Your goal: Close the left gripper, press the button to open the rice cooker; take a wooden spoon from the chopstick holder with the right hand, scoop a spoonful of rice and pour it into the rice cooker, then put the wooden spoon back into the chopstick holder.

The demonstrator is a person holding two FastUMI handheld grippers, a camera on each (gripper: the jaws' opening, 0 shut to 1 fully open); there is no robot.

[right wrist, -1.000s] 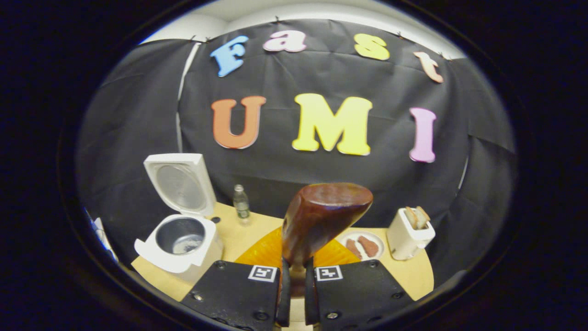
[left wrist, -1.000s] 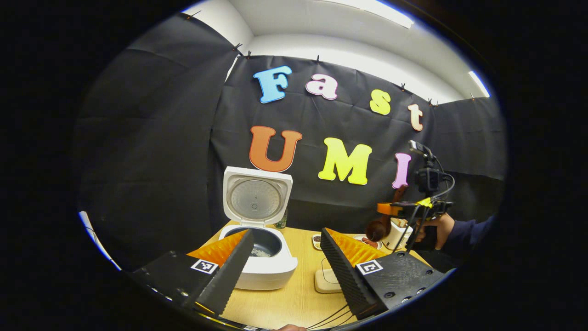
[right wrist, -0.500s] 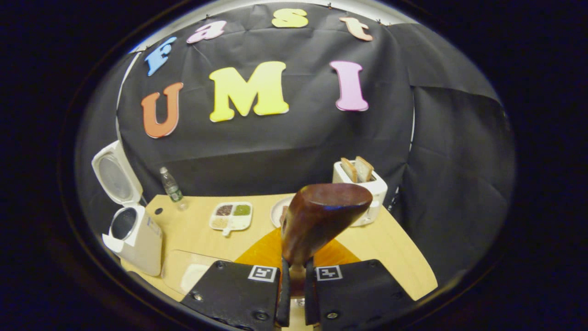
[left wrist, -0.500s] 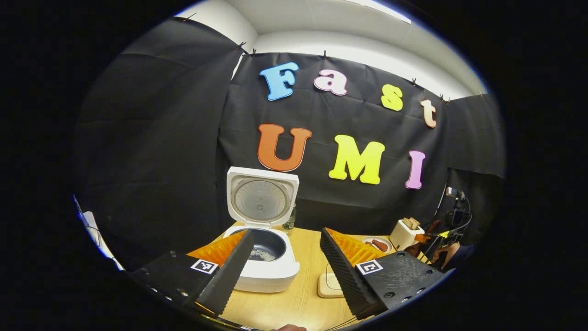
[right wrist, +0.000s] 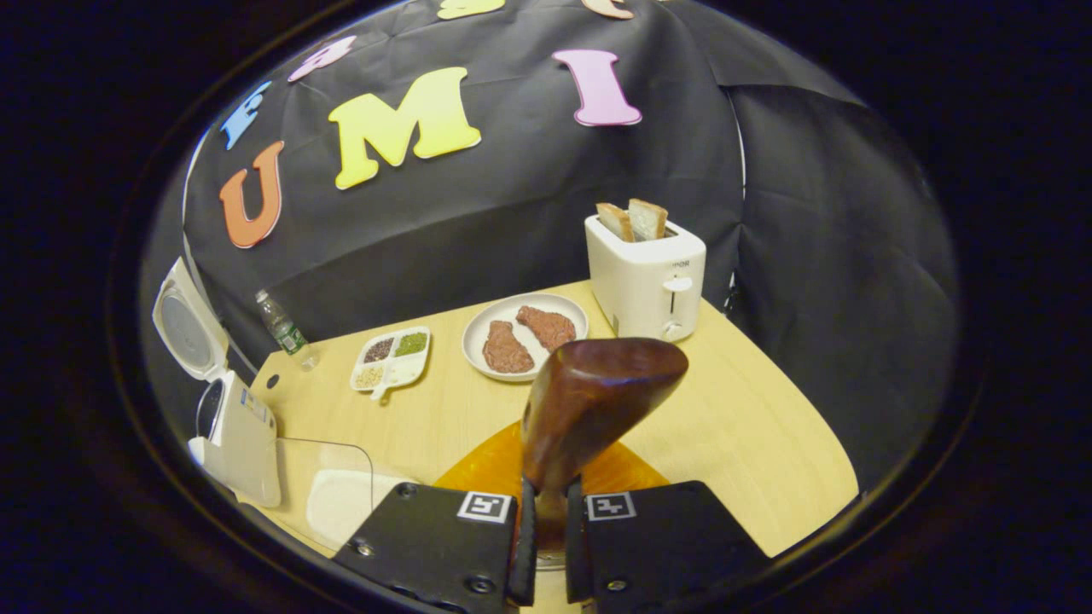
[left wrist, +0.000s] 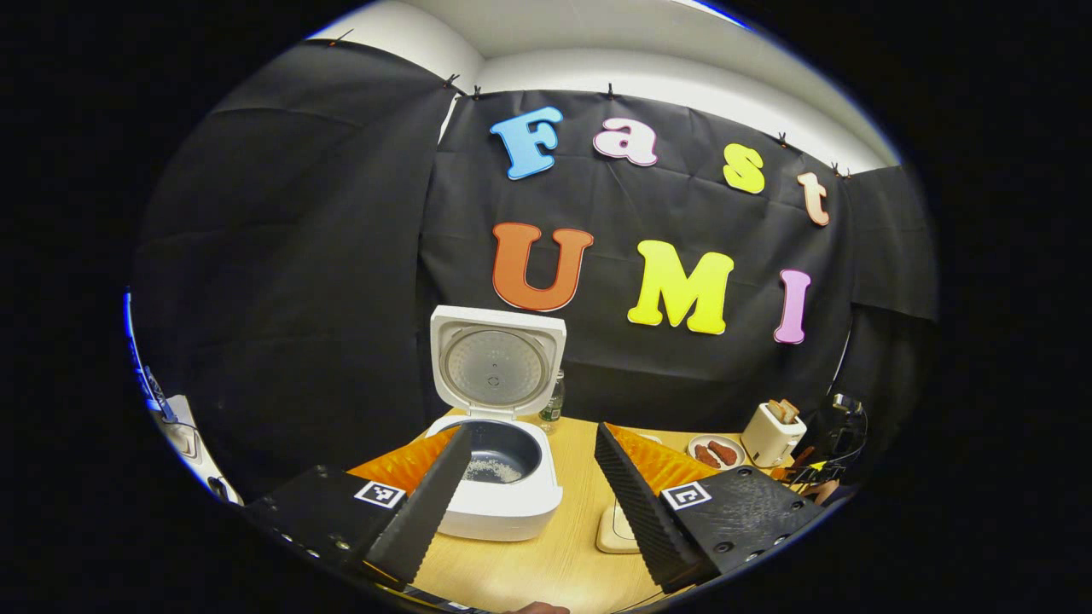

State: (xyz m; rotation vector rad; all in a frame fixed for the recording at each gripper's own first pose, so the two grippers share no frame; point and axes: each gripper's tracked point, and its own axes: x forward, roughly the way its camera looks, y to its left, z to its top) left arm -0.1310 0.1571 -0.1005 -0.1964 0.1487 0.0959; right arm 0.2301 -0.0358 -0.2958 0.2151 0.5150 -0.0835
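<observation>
Wooden spoon (right wrist: pixel 589 409), clamped bowl-up in the right claw (right wrist: pixel 546 533), probably needs lowering upright, slowly, into its holder.

Left gripper view: low over the table (left wrist: pixel 546 563), facing the near rice cooker (left wrist: pixel 499 477), centre frame.
Right gripper view: higher, angled down at the toaster (right wrist: pixel 646 275).
Shared: cooker, toaster, table.

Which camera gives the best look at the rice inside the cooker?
The left gripper view: the open rice cooker faces it, rice visible in the pot. The right gripper view shows the rice cooker side-on at its edge, pot contents hidden.
</observation>
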